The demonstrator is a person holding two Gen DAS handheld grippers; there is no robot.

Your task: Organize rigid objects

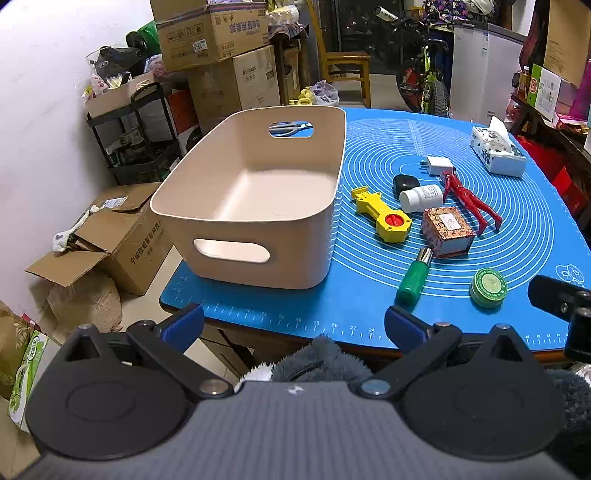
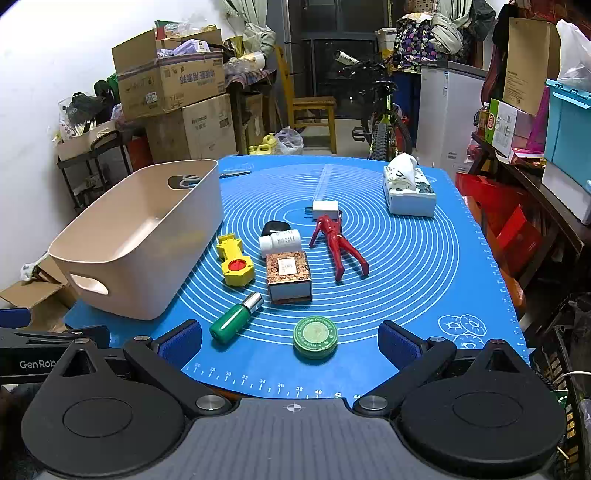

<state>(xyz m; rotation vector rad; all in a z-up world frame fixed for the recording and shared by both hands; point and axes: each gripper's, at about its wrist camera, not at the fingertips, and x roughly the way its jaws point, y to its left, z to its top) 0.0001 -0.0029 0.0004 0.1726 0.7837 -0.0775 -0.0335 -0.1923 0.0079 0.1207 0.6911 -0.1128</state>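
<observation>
An empty beige bin point(image 1: 314, 177) point(image 2: 110, 236) stands on the left of a blue mat point(image 2: 424, 266). Right of it lie a yellow tool point(image 2: 234, 260), a white bottle point(image 2: 280, 242), a black case point(image 2: 275, 227), a white charger point(image 2: 325, 210), a red tool point(image 2: 338, 243), a patterned box point(image 2: 289, 277), a green bottle point(image 2: 234, 317) and a round green tin point(image 2: 315, 338). My left gripper point(image 1: 293, 326) is open and empty at the mat's near edge. My right gripper point(image 2: 290, 341) is open and empty, with the green tin between its fingertips' line.
A tissue box point(image 2: 408, 190) sits at the mat's far right. Scissors point(image 1: 290, 128) lie behind the bin. Cardboard boxes point(image 1: 210, 33), a black cart point(image 1: 136, 136), a chair point(image 2: 310, 107) and a bicycle point(image 2: 384, 118) surround the table.
</observation>
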